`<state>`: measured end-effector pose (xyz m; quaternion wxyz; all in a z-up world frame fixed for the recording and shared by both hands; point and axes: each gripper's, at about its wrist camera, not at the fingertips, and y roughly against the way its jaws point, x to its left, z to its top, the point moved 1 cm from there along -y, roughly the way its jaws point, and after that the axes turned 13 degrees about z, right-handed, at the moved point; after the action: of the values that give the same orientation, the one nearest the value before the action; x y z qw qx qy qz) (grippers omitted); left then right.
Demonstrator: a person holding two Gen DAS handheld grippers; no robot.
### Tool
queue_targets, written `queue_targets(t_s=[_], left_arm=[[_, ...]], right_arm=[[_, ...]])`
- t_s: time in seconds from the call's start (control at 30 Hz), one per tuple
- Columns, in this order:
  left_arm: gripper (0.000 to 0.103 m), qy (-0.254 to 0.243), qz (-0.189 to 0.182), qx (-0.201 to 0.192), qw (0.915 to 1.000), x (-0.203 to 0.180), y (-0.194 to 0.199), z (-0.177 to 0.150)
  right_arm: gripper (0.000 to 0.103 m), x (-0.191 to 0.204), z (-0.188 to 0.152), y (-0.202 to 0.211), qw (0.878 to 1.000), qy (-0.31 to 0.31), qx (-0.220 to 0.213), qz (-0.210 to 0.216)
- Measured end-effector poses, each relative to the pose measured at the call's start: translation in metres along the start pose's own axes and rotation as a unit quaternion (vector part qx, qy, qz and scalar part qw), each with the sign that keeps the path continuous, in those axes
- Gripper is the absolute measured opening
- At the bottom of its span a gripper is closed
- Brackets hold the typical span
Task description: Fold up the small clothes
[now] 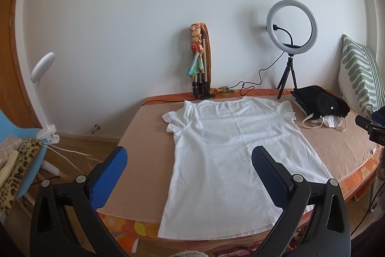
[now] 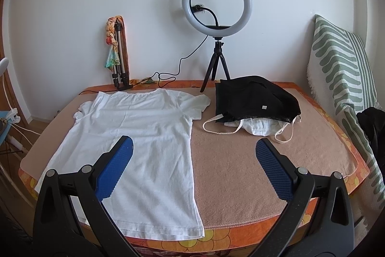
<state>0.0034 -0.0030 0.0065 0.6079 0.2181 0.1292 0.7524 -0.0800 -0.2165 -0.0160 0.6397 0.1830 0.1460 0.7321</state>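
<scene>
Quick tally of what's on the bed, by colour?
White: 2, the T-shirt and the white garment tucked under the black one
Black: 1, the folded black garment
Green and white: 1, the cushion
Black with a white ring: 1, the ring light
Multicoloured: 1, the tripod draped with scarves
Total: 6

Both wrist views near, facing wallward; shared white shirt (image 1: 228, 155)

The left gripper (image 1: 189, 166) is hovering with jaws spread wide, gripping nothing. The right gripper (image 2: 193, 159) (its edge showing at the far right of the left view) is hovering likewise, jaws apart.
</scene>
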Motion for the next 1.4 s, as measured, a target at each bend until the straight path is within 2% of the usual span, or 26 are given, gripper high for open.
queue_targets(t_s=[1.4], left_arm=[[0.103, 0.005, 0.007, 0.013, 0.9999, 0.004, -0.014, -0.006]], right_arm=[[0.103, 0.003, 0.001, 0.0, 1.0, 0.001, -0.002, -0.005]])
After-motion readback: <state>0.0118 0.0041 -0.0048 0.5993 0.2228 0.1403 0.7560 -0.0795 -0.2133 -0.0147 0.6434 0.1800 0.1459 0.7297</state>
